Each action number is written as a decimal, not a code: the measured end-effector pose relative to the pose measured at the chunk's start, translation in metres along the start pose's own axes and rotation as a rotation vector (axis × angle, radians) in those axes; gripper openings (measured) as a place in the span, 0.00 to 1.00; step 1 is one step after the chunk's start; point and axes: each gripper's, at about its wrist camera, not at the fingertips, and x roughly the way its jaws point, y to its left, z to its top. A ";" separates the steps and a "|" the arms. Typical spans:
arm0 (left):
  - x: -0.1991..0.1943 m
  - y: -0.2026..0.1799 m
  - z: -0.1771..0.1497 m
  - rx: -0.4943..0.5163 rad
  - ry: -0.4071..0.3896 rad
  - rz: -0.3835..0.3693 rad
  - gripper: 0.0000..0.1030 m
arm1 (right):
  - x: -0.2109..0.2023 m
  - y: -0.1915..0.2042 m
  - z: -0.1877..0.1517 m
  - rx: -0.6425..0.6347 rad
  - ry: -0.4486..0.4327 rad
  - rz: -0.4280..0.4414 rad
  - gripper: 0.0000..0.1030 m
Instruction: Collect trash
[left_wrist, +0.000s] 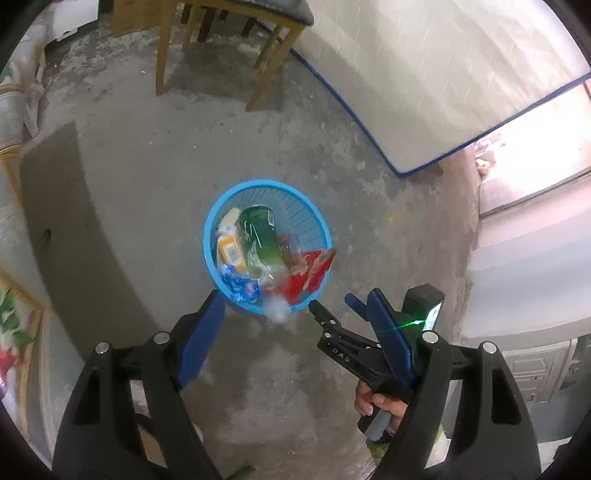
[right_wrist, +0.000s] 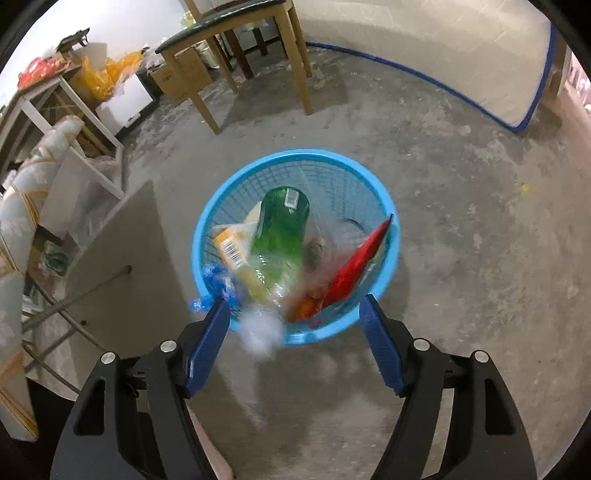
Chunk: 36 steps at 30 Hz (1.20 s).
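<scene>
A blue plastic basket (left_wrist: 317, 218) (right_wrist: 369, 173) stands on the concrete floor. It holds a green bottle (left_wrist: 260, 232) (right_wrist: 282, 229), a red wrapper (left_wrist: 314, 273) (right_wrist: 358, 262), a yellow packet (left_wrist: 231, 253) (right_wrist: 232, 247) and a blue wrapper (left_wrist: 240, 286) (right_wrist: 214, 277). A blurred white crumpled piece (left_wrist: 277, 310) (right_wrist: 260, 332) is in the air at the basket's near rim, between the fingers and held by neither. My left gripper (left_wrist: 295, 299) is open above the near rim. My right gripper (right_wrist: 293, 306) is open and empty; it also shows in the left wrist view (left_wrist: 330, 301).
A wooden table (left_wrist: 273, 40) (right_wrist: 295, 55) stands behind the basket. A white mattress with blue trim (left_wrist: 424, 74) (right_wrist: 443, 55) leans at the back right. A grey board (left_wrist: 74, 229) (right_wrist: 122, 266) lies to the left. Shelves with bags (right_wrist: 74, 85) stand at the far left.
</scene>
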 end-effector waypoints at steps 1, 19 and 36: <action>-0.005 0.002 -0.002 -0.003 -0.012 -0.002 0.73 | -0.002 -0.002 -0.001 0.000 0.000 -0.010 0.69; -0.182 0.018 -0.151 0.063 -0.387 0.171 0.90 | -0.211 0.091 -0.075 -0.140 -0.298 0.160 0.86; -0.219 0.017 -0.256 -0.103 -0.561 0.551 0.92 | -0.322 0.192 -0.160 -0.333 -0.529 0.005 0.94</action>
